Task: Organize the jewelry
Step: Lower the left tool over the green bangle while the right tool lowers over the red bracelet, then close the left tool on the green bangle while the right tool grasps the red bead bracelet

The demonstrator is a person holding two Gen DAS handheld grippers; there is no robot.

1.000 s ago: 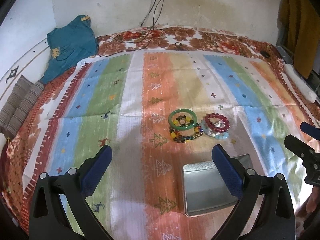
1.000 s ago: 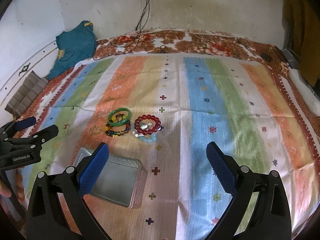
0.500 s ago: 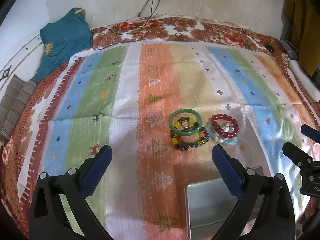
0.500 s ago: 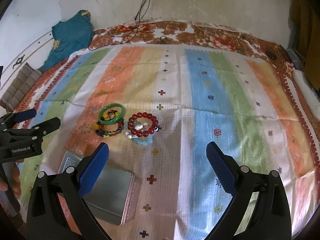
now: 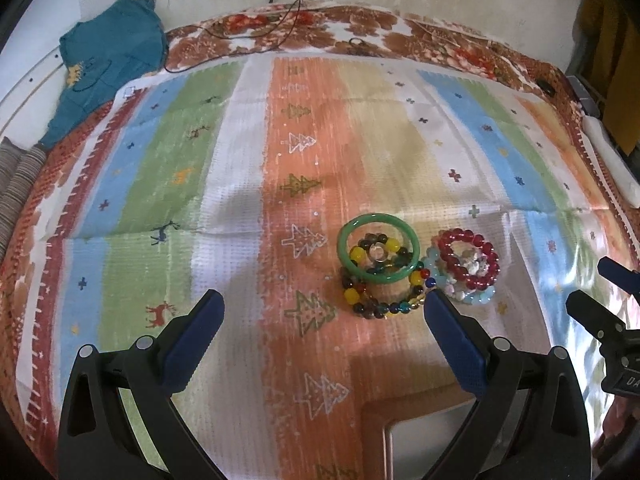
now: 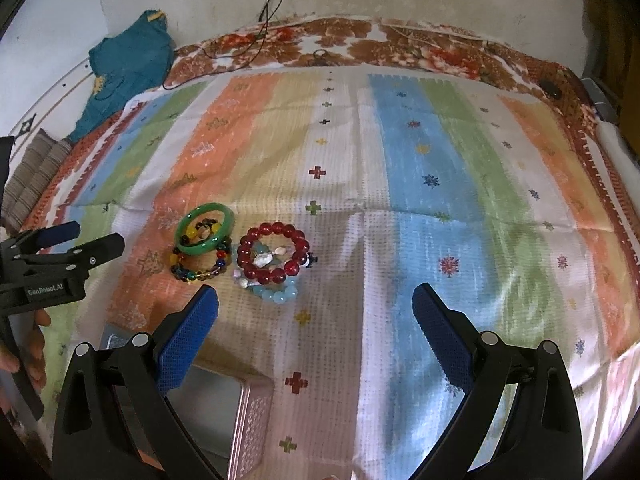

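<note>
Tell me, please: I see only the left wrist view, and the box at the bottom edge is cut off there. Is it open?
Observer: Yes. The right wrist view shows the box open on top, with a pink patterned side wall.
Operator: Does the left hand-held gripper touch the green bangle?
Observer: No. Seen from the side, the left hand-held gripper is open and stands apart from the green bangle.
Operator: And the right one?
Observer: The right hand-held gripper is wide open and holds nothing.

The right gripper (image 6: 314, 304) was held wide open above the striped cloth (image 6: 420, 208), the red bead bracelet (image 6: 273, 253) seen just ahead
</note>
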